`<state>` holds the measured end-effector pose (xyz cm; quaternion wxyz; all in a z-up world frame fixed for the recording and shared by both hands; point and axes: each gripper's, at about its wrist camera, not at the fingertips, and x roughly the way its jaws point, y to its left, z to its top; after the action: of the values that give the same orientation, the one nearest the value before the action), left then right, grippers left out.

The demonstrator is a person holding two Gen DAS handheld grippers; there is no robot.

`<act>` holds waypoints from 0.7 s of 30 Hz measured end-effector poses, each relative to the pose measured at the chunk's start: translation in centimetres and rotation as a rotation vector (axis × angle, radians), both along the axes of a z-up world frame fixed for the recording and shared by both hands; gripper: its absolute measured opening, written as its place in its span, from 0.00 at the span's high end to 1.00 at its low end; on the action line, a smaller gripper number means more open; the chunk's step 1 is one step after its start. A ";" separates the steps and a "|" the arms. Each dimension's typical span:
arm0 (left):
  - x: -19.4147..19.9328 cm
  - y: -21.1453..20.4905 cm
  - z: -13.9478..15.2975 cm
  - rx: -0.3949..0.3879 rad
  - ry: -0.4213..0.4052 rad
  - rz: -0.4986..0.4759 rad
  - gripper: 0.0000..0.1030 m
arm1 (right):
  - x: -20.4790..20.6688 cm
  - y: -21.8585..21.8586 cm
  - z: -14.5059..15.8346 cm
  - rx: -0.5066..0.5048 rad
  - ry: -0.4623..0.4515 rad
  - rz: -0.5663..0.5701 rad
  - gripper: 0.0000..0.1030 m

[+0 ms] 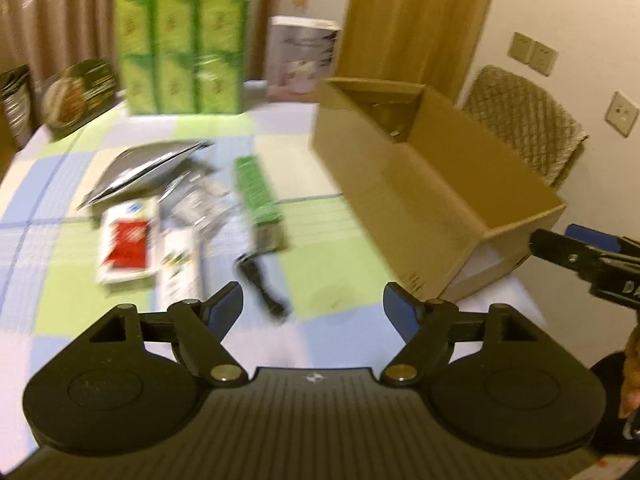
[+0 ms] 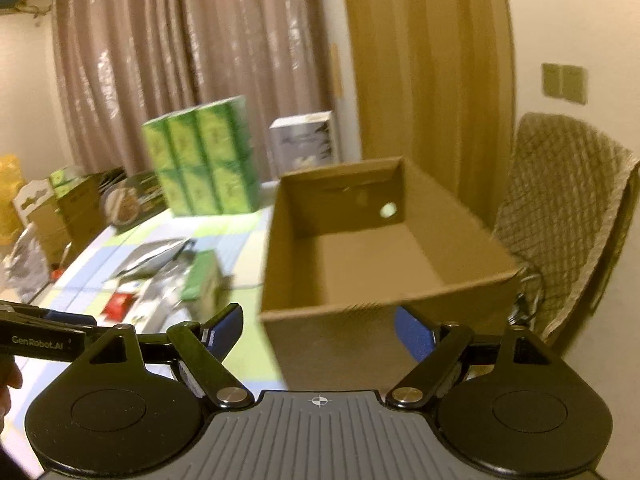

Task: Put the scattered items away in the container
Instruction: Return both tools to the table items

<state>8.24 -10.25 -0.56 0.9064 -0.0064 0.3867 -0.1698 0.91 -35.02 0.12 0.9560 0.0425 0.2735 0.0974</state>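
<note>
An open cardboard box [image 1: 436, 184] [image 2: 360, 264] stands on the right of the checked tablecloth, and its floor shows bare in the right wrist view. Left of it lie scattered items: a silver foil pouch [image 1: 148, 168], a red and white packet [image 1: 126, 244], a white packet [image 1: 182, 268], a clear sachet [image 1: 196, 204], a long green box [image 1: 258, 196] [image 2: 202, 280] and a small black item [image 1: 262, 284]. My left gripper [image 1: 314, 304] hovers open above the table's near side, holding nothing. My right gripper [image 2: 320, 328] is open before the box's near wall, also holding nothing.
A stack of green cartons [image 1: 182, 48] and a white box [image 1: 302, 60] stand at the table's far edge. A dark food package [image 1: 78, 96] leans at the far left. A quilted chair [image 2: 560, 216] sits right of the cardboard box. Curtains hang behind.
</note>
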 end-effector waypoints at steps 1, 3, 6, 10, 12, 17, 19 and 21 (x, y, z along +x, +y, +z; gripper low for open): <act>-0.4 1.0 -0.3 0.002 0.009 0.019 0.28 | -0.2 0.5 -0.3 0.001 0.010 0.015 0.21; -1.1 2.8 -0.6 0.003 0.024 0.056 0.27 | -0.5 1.5 -0.9 0.000 0.031 0.045 0.21; -2.0 5.2 -1.1 0.008 0.037 0.105 0.27 | -0.8 3.0 -1.7 -0.004 0.056 0.084 0.20; -2.9 7.4 -1.4 0.013 0.041 0.146 0.27 | -1.1 4.7 -2.4 -0.008 0.075 0.131 0.20; -3.1 8.1 -1.5 0.015 0.040 0.158 0.27 | -1.1 5.6 -2.6 -0.011 0.084 0.151 0.20; -3.3 8.9 -1.6 0.006 0.041 0.172 0.26 | -1.2 7.3 -3.0 -0.023 0.096 0.187 0.20; -3.3 9.1 -1.6 -0.002 0.041 0.175 0.26 | -1.1 7.8 -3.2 -0.029 0.101 0.195 0.20; -3.2 9.2 -1.7 -0.006 0.042 0.177 0.26 | -0.9 8.1 -3.4 -0.036 0.106 0.201 0.20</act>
<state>5.07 -1.00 -2.27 0.9096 -0.0469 0.4029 -0.0899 0.02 -26.94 -3.26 0.9261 0.0026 0.3284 0.1856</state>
